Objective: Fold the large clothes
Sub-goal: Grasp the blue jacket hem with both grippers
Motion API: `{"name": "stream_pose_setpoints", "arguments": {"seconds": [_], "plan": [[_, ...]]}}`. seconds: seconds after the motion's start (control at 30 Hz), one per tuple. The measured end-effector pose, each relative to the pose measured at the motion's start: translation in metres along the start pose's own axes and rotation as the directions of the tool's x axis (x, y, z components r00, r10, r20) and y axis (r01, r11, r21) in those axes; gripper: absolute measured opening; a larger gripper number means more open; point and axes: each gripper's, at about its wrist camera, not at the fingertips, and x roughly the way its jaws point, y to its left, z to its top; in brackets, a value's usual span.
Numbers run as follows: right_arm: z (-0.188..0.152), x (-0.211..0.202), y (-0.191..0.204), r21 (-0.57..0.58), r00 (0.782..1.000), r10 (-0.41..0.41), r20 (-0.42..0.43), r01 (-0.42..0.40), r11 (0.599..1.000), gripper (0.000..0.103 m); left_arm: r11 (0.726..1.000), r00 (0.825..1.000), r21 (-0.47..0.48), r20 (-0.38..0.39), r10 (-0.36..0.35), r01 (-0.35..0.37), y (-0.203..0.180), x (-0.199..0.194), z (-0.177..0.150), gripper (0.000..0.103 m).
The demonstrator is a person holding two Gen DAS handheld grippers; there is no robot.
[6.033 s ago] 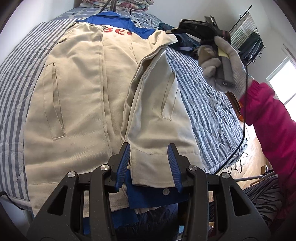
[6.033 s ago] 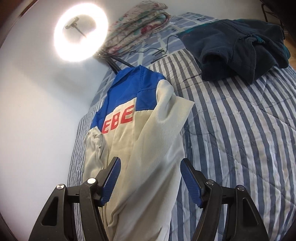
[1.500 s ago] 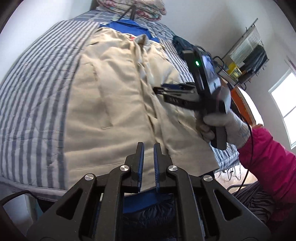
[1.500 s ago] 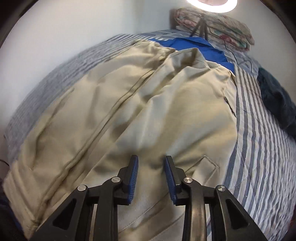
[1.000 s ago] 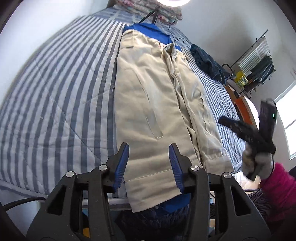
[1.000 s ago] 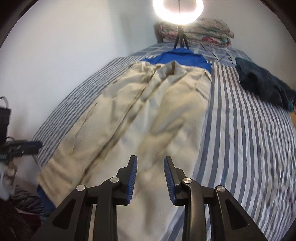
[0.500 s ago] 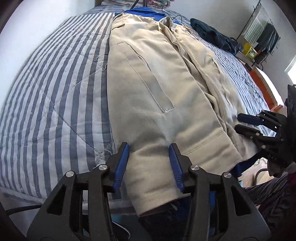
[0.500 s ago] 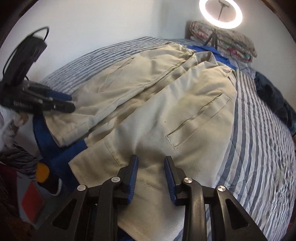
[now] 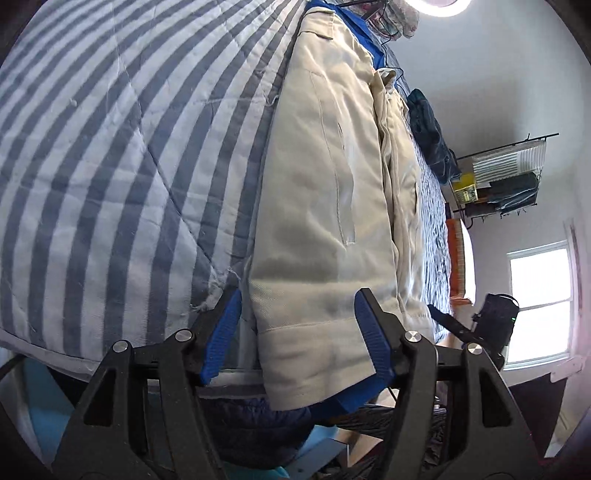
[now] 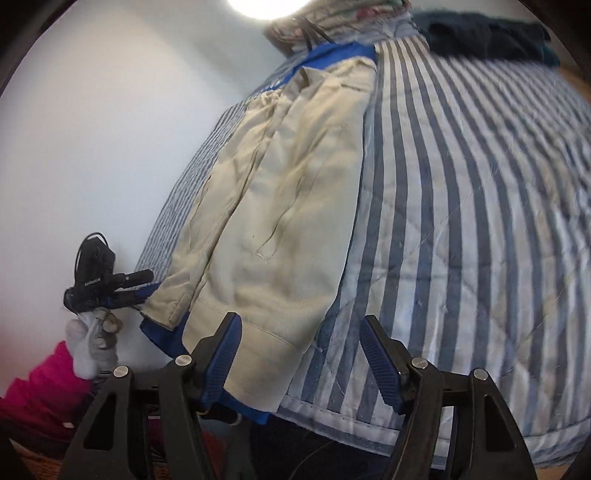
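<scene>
A beige jacket with blue lining (image 9: 332, 192) lies lengthwise on the striped bed, both front panels folded inward; its hem hangs over the near bed edge. My left gripper (image 9: 299, 339) is open, its jaws straddling the left hem corner without pinching it. My right gripper (image 10: 301, 354) is open, with the jacket's right hem corner (image 10: 258, 369) just inside its left jaw. The jacket also shows in the right wrist view (image 10: 288, 206). Each gripper shows small in the other's view, the right (image 9: 476, 325) and the left (image 10: 107, 284).
The blue-and-white striped quilt (image 9: 110, 166) covers the bed. A dark navy garment (image 10: 484, 33) lies at the far end, also in the left wrist view (image 9: 428, 129). A ring light (image 10: 266, 7) and pillows stand at the head. A wire rack (image 9: 506, 177) and window (image 9: 539, 306) are beyond.
Both grippers have dropped low to the near bed edge and moved to the jacket's hem corners. The right gripper's jaws have opened wider. The jacket has not moved.
</scene>
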Motion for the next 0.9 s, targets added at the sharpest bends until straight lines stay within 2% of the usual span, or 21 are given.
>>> {"name": "stream_pose_setpoints", "arguments": {"seconds": [0.17, 0.27, 0.33, 0.4, 0.47, 0.57, 0.63, 0.73, 0.77, 0.8, 0.9], "plan": [[-0.004, 0.024, -0.013, 0.096, 0.993, 0.104, -0.047, -0.099, 0.990, 0.059, 1.000, 0.999, 0.021, -0.047, -0.014, 0.015, -0.006, 0.011, -0.009, 0.065], [-0.002, 0.028, -0.012, 0.091, 0.993, 0.114, -0.039, -0.110, 0.990, 0.056, 0.999, 0.999, 0.028, -0.043, -0.015, 0.016, -0.008, 0.013, -0.010, 0.065], [-0.006, 0.032, 0.004, -0.030, 0.998, 0.027, -0.048, -0.028, 0.999, 0.049, 0.998, 0.999, 0.056, -0.039, 0.005, -0.003, -0.010, 0.014, -0.012, 0.063], [-0.005, 0.035, 0.023, -0.137, 0.996, -0.068, -0.062, 0.059, 0.989, 0.044, 0.995, 0.999, 0.095, -0.036, 0.031, -0.028, -0.015, 0.015, -0.014, 0.062], [-0.003, 0.033, 0.025, -0.090, 0.998, -0.017, -0.064, 0.011, 0.996, 0.039, 0.995, 0.999, 0.097, -0.036, 0.030, -0.026, -0.016, 0.016, -0.015, 0.062], [-0.002, 0.031, 0.024, -0.064, 0.998, -0.008, -0.068, 0.004, 0.998, 0.040, 0.994, 0.999, 0.100, -0.033, 0.037, -0.034, -0.014, 0.015, -0.016, 0.056], [-0.003, 0.035, 0.020, -0.041, 0.997, 0.004, -0.081, -0.007, 0.999, 0.047, 0.994, 0.999, 0.100, -0.029, 0.035, -0.032, -0.012, 0.014, -0.017, 0.056], [-0.007, 0.039, 0.020, -0.026, 0.997, 0.019, -0.074, -0.021, 0.999, 0.047, 0.995, 0.999, 0.097, -0.044, 0.024, -0.020, -0.013, 0.014, -0.020, 0.056], [-0.006, 0.040, 0.021, -0.025, 0.996, 0.034, -0.083, -0.036, 0.999, 0.046, 0.994, 0.998, 0.104, -0.051, 0.021, -0.016, -0.015, 0.015, -0.022, 0.056], [-0.006, 0.041, 0.020, -0.019, 0.994, 0.059, -0.093, -0.061, 0.998, 0.036, 0.993, 0.998, 0.116, -0.058, 0.024, -0.017, -0.018, 0.016, -0.024, 0.056], [-0.004, 0.044, 0.010, 0.039, 0.990, 0.113, -0.089, -0.110, 0.993, 0.035, 0.989, 0.997, 0.142, -0.060, 0.041, -0.033, -0.024, 0.020, -0.026, 0.055]]}}
